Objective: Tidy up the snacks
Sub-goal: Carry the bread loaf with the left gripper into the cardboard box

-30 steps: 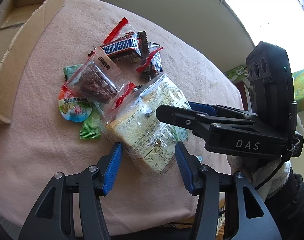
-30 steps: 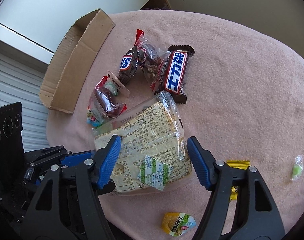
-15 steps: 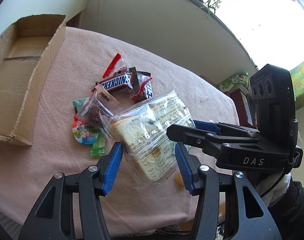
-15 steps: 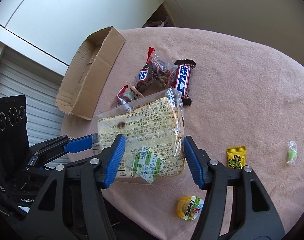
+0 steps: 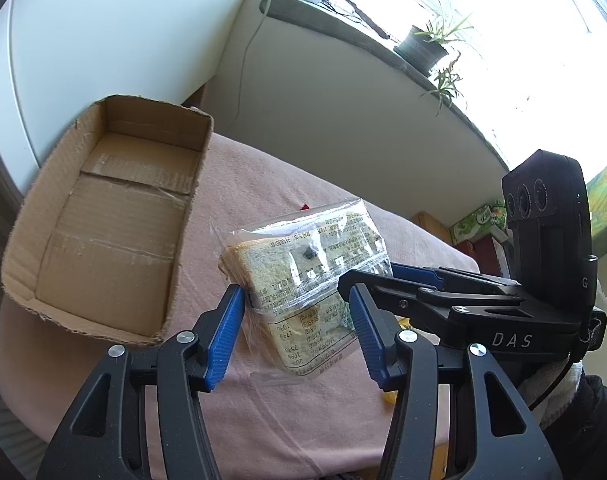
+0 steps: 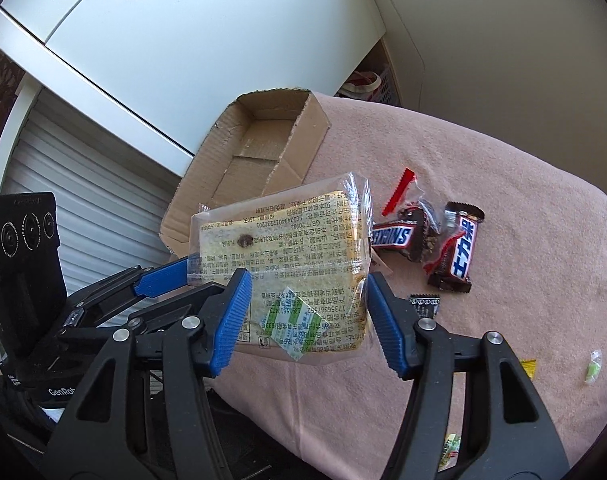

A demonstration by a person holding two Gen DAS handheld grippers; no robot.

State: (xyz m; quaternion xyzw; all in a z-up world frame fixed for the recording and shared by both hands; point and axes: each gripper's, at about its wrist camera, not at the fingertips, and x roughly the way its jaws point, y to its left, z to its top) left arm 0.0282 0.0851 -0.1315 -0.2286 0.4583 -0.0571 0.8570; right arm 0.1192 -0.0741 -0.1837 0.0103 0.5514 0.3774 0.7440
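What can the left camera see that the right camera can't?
Only the left wrist view shows the sunny window ledge with a potted plant. Only the right wrist view shows the Snickers bars, a green candy and a white shutter. Both show the bagged bread up off the pink tablecloth, gripped by the left tongs and right tongs, plus the open cardboard box.

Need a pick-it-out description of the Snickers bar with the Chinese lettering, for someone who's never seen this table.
Start from the open cardboard box on the pink tablecloth. Beyond the lifted bread bag, a snack cluster lies. It's the brown bar farthest from the box, with blue Chinese characters; its neighbour reads SNICKERS in Latin letters.
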